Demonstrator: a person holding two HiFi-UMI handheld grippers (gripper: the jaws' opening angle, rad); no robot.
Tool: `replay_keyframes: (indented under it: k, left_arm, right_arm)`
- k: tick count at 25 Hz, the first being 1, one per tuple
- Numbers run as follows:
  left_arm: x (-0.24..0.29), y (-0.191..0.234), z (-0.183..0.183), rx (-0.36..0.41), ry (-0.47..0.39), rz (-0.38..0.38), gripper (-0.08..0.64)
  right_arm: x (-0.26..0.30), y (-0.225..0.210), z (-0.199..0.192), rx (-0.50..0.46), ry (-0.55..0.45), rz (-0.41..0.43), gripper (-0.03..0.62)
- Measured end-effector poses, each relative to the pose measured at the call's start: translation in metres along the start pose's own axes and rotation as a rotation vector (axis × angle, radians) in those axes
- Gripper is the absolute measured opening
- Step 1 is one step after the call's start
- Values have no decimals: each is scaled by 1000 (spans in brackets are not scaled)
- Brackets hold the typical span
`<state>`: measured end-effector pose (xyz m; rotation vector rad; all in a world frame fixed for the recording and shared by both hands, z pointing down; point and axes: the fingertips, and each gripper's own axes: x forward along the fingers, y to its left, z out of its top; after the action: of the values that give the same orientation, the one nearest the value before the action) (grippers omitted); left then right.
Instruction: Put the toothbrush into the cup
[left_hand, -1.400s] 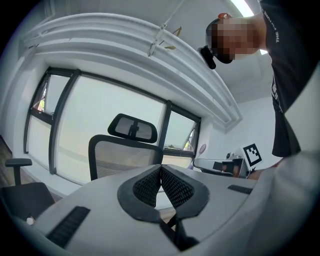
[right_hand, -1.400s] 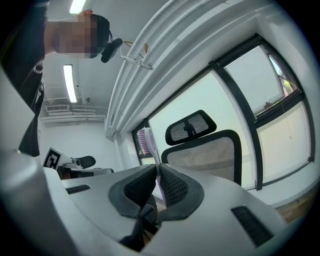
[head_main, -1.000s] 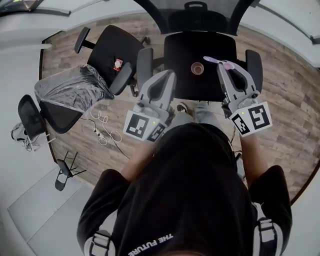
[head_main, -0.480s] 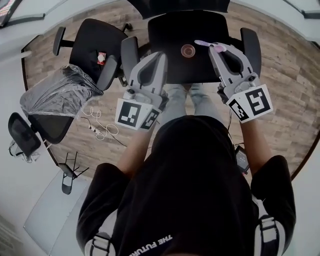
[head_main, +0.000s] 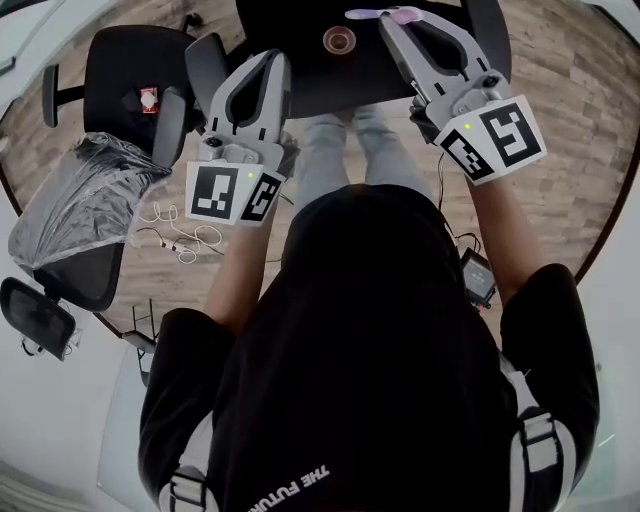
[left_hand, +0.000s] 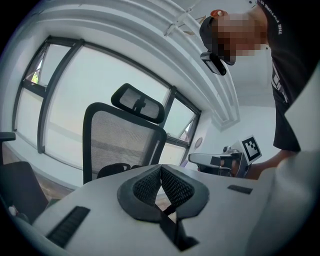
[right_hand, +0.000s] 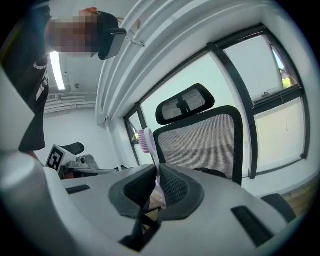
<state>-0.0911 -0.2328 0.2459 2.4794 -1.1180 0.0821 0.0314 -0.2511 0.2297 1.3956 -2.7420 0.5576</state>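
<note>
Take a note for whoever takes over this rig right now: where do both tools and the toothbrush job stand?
Left tool: jaws together, nothing between them, held left of the cup.
Right tool: shut on the toothbrush, with the bristle end sticking out past the jaws.
The cup stands on the black table; the toothbrush is in the air to its right, not in it.
Done: toothbrush picked up.
Left: carry it over the cup, lower it in, open the right tool.
</note>
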Motion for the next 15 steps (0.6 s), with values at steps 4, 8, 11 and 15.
replay_keyframes:
  k: [4,8,11,15]
  left_arm:
    - [6,19,-14,-20,19,-5,21]
    - [11,37,-25,-35,19,-2,21]
    - [17,47,-34,-52,11,12,21]
    - [26,64,-50,-80,14,33,21]
  right_arm:
    - [13,-4,-15,6,26,-15,40]
    - [29,-6,-34,20,41,-20,40]
    - [38,-10,-48,16,62,-12,40]
    - [48,-23,-72,29,94,-19,40]
